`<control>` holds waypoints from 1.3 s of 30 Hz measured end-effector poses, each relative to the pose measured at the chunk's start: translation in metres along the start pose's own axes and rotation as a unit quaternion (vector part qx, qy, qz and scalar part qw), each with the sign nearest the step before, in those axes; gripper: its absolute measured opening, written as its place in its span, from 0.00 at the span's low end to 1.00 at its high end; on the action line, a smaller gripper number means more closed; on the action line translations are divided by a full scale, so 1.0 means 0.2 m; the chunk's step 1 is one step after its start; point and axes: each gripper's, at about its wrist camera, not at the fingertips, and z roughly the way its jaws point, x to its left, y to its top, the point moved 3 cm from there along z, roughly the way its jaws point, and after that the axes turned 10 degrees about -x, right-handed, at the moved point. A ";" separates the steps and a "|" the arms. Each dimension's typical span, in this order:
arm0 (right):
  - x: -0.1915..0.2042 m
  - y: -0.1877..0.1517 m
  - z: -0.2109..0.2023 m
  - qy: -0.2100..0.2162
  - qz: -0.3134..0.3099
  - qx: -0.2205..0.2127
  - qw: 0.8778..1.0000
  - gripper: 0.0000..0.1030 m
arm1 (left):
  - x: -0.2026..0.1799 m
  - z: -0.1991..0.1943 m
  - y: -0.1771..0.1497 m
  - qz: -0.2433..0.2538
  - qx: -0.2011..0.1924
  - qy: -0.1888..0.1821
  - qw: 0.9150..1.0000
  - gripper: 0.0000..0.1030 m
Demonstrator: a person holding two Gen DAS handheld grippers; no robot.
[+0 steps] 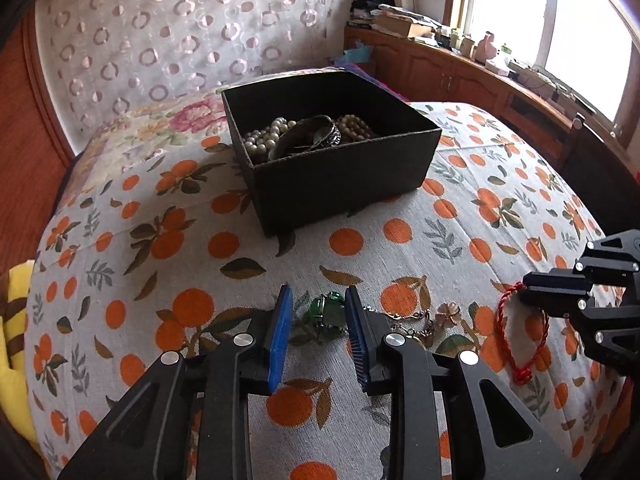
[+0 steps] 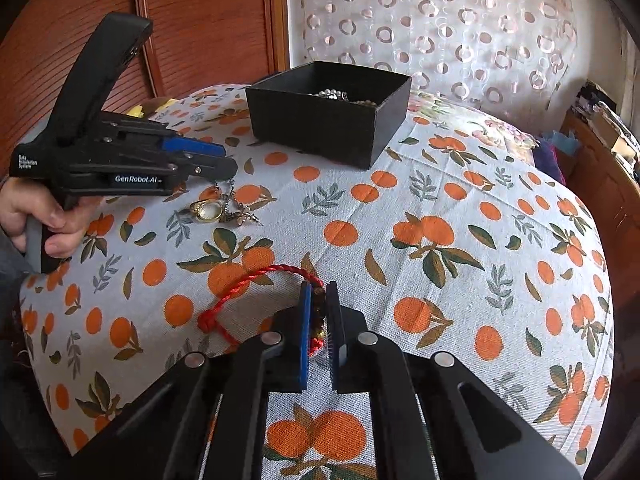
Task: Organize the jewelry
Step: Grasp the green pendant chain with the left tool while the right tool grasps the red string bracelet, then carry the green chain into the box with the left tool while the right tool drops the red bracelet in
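- The left gripper [image 1: 318, 300] sits at the lower centre of its own view, pointing down at the bedspread [image 1: 360, 240]; its blue pads stand a little apart with a green jewel piece [image 1: 326, 312] lying between them, and no pad clearly presses on it.
- Just to the right of that green piece, low in the frame, lies a tangle of chain [image 1: 412, 320] with a small flower-shaped piece [image 1: 446, 312] at its right end.
- In the right wrist view the same left gripper [image 2: 224, 160] shows at the upper left, held by a hand [image 2: 44, 220] at the left edge, with its tips over a gold ring [image 2: 206, 211] and chain [image 2: 232, 204].
- The right gripper [image 2: 319, 308] is at the lower centre of its view, its pads closed tight on the beaded part of a red cord bracelet [image 2: 248, 280], which lies on the bedspread [image 2: 440, 280].
- The cord loops away to the left of the pads and ends in a knot [image 2: 208, 322] at lower left of centre.
- In the left wrist view the right gripper [image 1: 532, 294] enters from the right edge, touching the red cord bracelet [image 1: 506, 332].
- A black box [image 1: 340, 184] stands open in the upper middle of the left view, well apart from both grippers, holding pearl strands [image 1: 264, 136] and a dark bangle [image 1: 316, 132].
- The same black box [image 2: 320, 120] sits at the upper centre of the right view.
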 end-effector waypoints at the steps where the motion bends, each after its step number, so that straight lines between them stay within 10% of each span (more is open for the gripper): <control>1: 0.00 0.00 0.00 0.000 0.000 0.000 1.000 0.08 | -0.01 0.00 0.00 0.001 0.000 -0.002 1.000 0.23; 6: 0.00 0.00 0.00 0.001 0.002 0.000 1.000 0.08 | -0.03 -0.02 -0.02 0.006 -0.007 -0.012 1.000 0.06; 31: -0.01 0.00 0.00 0.002 0.009 -0.001 1.000 0.08 | 0.06 -0.53 0.06 -0.068 -0.129 0.004 0.989 0.06; 39: -0.05 0.20 -0.09 -0.010 0.004 -0.060 0.998 0.07 | 0.04 -0.52 0.11 -0.056 -0.138 0.010 0.989 0.06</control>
